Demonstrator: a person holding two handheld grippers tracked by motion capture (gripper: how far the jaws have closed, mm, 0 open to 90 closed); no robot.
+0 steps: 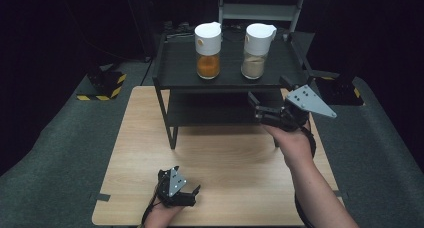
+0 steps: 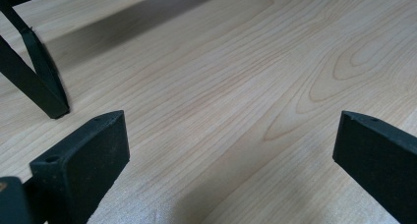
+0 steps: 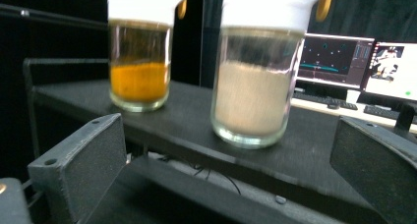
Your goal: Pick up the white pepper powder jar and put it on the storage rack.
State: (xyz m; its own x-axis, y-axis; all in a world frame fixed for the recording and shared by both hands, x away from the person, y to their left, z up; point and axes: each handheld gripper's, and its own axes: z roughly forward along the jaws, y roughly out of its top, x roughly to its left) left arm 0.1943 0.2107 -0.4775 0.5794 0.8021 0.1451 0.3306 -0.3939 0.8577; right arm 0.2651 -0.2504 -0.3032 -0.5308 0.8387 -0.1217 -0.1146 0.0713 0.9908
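Holding my right gripper (image 1: 267,104) up at the front right edge of the black shelf rack (image 1: 170,78), I had its jaws spread wide with nothing between them. From the right gripper view, the jar of pale beige powder (image 3: 253,94) stood just ahead on the top shelf, lined up with the gap between my jaws but apart from them. The jar of orange powder (image 3: 140,71) stood to its left on the same shelf, near it yet not touching. Both jars were upright and wore white lids; in the high view the orange one (image 1: 208,50) sat left of the beige one (image 1: 256,50), toward the front of the shelf. My left gripper (image 1: 187,193) rested low over the wooden desk (image 1: 225,163) near its front edge, well apart from the rack. Its jaws were also spread open and empty, and in the left gripper view one black leg of the rack (image 2: 42,81) stood ahead on the desk (image 2: 221,86).
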